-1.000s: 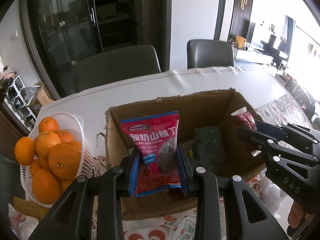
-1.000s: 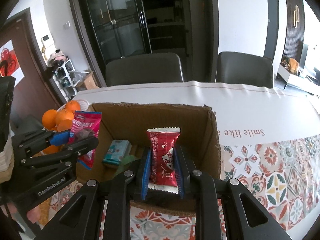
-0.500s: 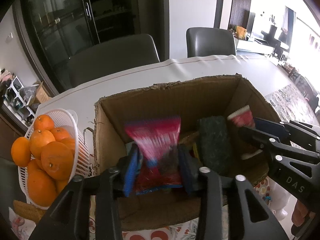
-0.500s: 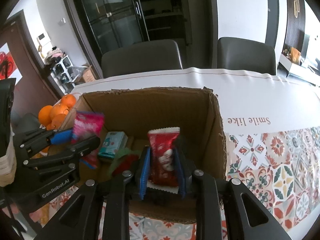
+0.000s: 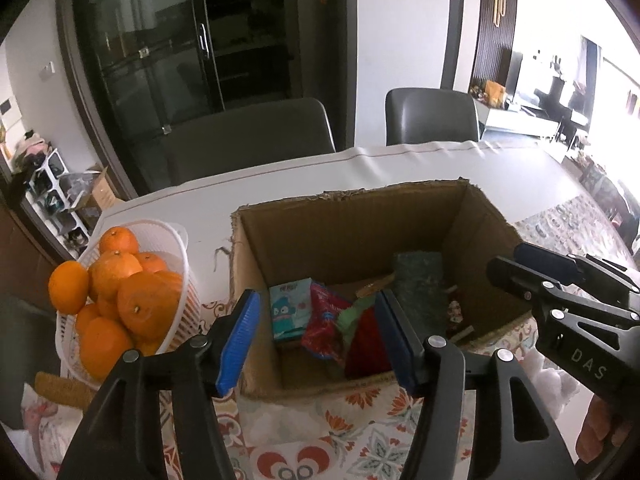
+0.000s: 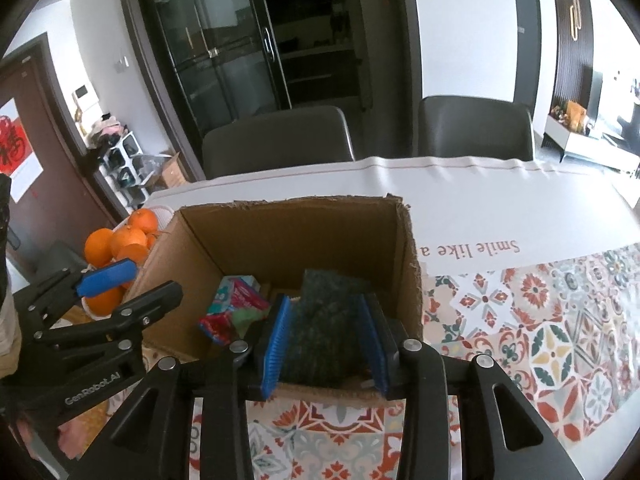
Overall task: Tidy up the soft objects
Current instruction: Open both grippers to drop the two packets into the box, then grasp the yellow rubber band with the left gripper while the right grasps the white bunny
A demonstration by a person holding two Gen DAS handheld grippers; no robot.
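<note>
An open cardboard box (image 5: pixel 352 224) (image 6: pixel 288 216) stands on the table. Inside lie a red snack packet (image 5: pixel 324 320) (image 6: pixel 236 308), a teal tissue pack (image 5: pixel 290 312), a dark green sponge (image 5: pixel 420 280) (image 6: pixel 324 328) and a small red wrapper (image 5: pixel 454 312). My left gripper (image 5: pixel 316 340) is open and empty over the box's near left edge. My right gripper (image 6: pixel 328 344) is open and empty over the near right edge, with the sponge seen between its jaws below. Each gripper shows in the other's view: the right (image 5: pixel 560 292), the left (image 6: pixel 104 292).
A white basket (image 5: pixel 176 248) of oranges (image 5: pixel 140 300) stands left of the box, also in the right wrist view (image 6: pixel 124 240). The table has a patterned cloth (image 6: pixel 540 320) and a white runner (image 6: pixel 480 200). Two dark chairs (image 5: pixel 248 140) stand behind.
Both grippers opened. The red snack packet dropped from the left one and the small red wrapper from the right one into the box.
</note>
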